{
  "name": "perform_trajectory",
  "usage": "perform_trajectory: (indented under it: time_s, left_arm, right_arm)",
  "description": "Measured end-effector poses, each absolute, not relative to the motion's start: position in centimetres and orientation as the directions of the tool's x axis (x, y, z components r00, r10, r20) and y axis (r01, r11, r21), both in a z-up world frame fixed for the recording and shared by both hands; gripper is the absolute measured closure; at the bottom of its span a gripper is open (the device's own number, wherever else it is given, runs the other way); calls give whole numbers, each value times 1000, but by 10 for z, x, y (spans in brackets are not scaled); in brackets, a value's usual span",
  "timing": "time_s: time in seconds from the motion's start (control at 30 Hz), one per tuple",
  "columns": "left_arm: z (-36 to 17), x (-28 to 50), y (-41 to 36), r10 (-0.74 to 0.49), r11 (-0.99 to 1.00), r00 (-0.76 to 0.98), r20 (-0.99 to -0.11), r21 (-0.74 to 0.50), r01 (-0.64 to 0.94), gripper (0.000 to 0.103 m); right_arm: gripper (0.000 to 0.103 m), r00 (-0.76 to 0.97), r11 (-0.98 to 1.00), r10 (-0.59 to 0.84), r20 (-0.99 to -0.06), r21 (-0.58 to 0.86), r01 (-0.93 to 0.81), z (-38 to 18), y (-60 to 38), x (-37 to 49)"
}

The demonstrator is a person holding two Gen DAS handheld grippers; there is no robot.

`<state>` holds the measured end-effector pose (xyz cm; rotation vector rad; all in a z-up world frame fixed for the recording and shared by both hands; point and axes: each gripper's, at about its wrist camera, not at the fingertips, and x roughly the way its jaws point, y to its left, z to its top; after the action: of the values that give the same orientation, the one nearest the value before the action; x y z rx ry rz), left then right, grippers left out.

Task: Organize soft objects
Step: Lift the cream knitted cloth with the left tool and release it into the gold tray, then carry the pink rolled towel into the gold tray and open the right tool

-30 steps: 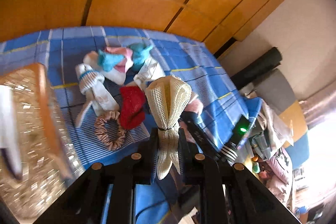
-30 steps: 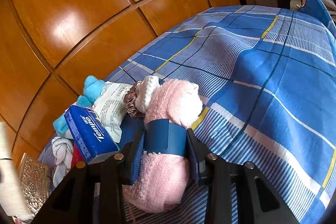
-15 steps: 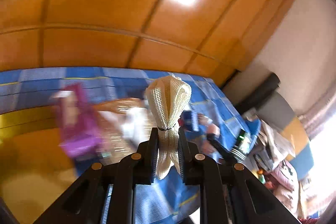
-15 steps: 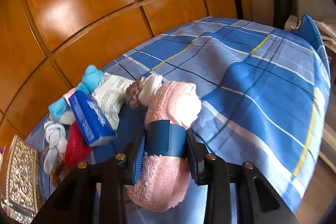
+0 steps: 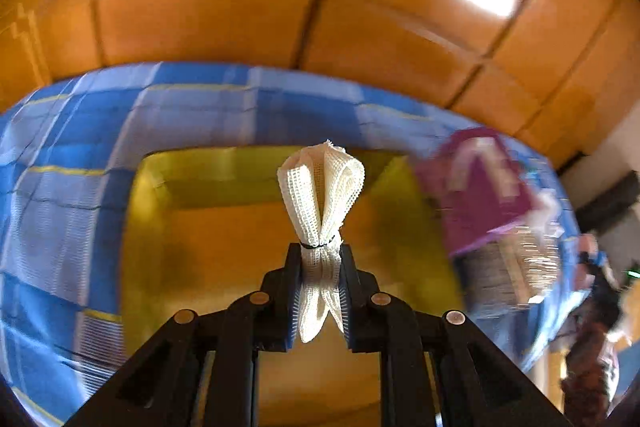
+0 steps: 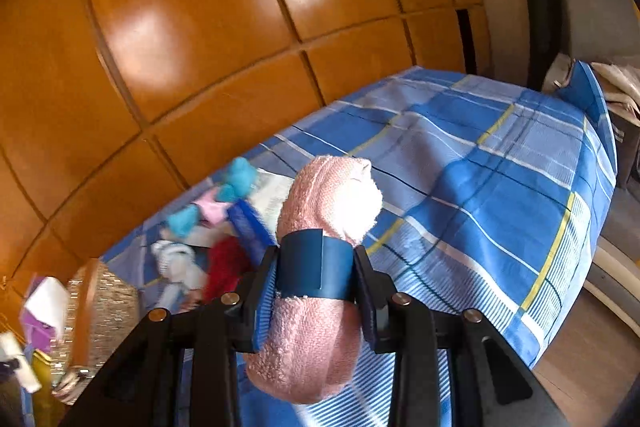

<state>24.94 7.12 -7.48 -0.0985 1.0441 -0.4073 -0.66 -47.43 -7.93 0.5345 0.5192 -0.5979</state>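
Mesh cloth: my left fingers (image 5: 320,291) pinch the tied cream mesh cloth (image 5: 322,195), above the yellow box (image 5: 224,227).
Pink towel: my right fingers (image 6: 316,283) clamp the blue-banded rolled pink towel (image 6: 320,227), over the blue plaid bed (image 6: 500,187).
Pile: socks (image 6: 180,259), blurred, by the wooden wall (image 6: 200,27).

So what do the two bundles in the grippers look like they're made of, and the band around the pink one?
White bundle in the left gripper: an open-weave mesh cloth, matte, shown by its grid of small holes; fibre unclear. Pink roll in the right gripper: terry towelling, judging by its fuzzy looped nap. Blue band: smooth and faintly shiny with a crisp overlapping edge, probably card or thin plastic.
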Motion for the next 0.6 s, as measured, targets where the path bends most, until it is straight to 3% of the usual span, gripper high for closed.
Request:
perform_trajectory:
  time_s: [0.37, 0.43, 0.5, 0.6]
  left_arm:
    - [-129, 307, 107, -194, 970, 329, -924, -129, 208, 82]
    - [-130, 311, 109, -145, 976, 354, -924, -76, 204, 68]
    - [-128, 314, 111, -116, 979, 387, -915, -39, 203, 45]
    - [-115, 309, 115, -111, 981, 458, -882, -23, 194, 41]
  right_arm:
    - [68, 820, 797, -293, -492, 347, 494, -24, -404, -5]
    - [68, 836, 821, -271, -477, 338, 459, -16, -390, -2]
    - [68, 853, 842, -245, -460, 334, 423, -8, -376, 1]
    - [68, 877, 866, -197, -438, 340, 365, 3, -355, 6]
